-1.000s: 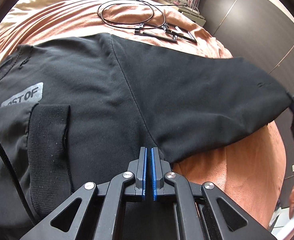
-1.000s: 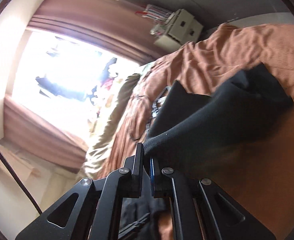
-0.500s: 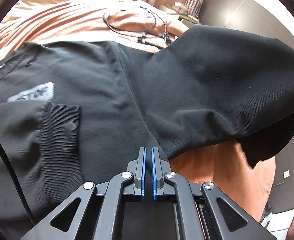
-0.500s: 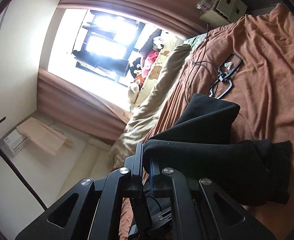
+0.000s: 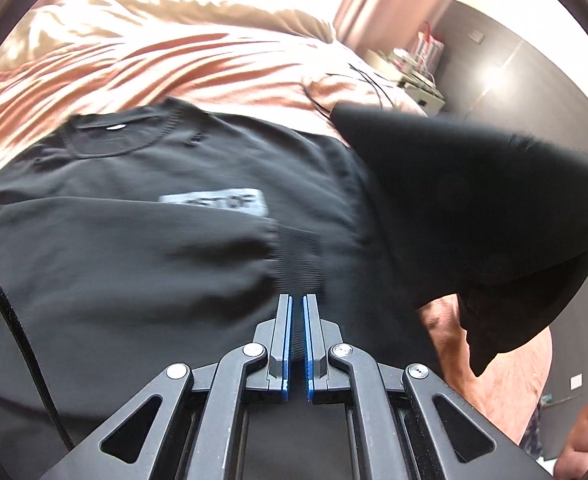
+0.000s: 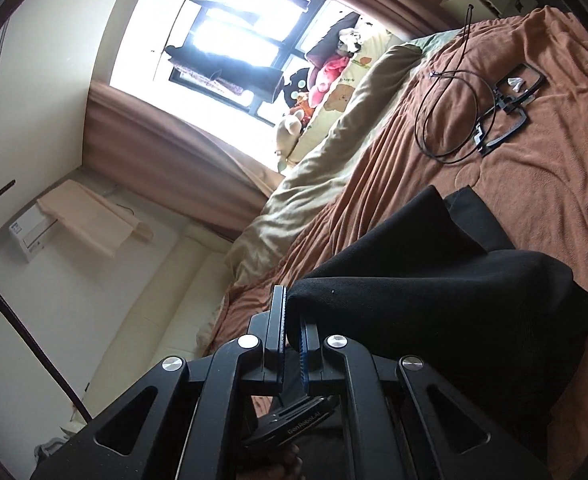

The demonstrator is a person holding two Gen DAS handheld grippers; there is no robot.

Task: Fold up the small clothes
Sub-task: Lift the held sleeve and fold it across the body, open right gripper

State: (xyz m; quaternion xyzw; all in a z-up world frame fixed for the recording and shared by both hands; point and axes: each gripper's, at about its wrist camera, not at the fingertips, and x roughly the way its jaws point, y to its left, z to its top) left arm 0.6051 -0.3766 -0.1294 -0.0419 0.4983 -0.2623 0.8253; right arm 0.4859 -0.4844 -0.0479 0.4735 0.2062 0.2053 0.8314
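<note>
Black sweatshirt (image 5: 141,264) lies spread on a bed w/ an orange-brown blanket (image 5: 197,64); everything below is placed relative to the sweatshirt. Its neckline faces the far side, toward a beige duvet (image 5: 165,8). A grey chest patch (image 5: 217,201) w/ blurred lettering sits near the middle of the front. One sleeve is folded across the front, its ribbed cuff (image 5: 298,252) just below the patch.

Left gripper (image 5: 297,320) hovers over the sweatshirt's lower front, just below the cuff, blue pads nearly together w/ only a thin slit btwn them, nothing held.

Right gripper (image 6: 291,320) is clamped on the other sleeve (image 6: 434,292), black cloth pinched btwn its pads. That sleeve is lifted off the blanket and hangs over the sweatshirt's right part, draping in a thick fold.

Beyond the sweatshirt, well apart on the blanket, lie a looped black cable (image 6: 446,116) and black frames (image 6: 506,112). Further off: a bright window (image 6: 249,36) w/ soft toys (image 6: 326,76) beside it.
</note>
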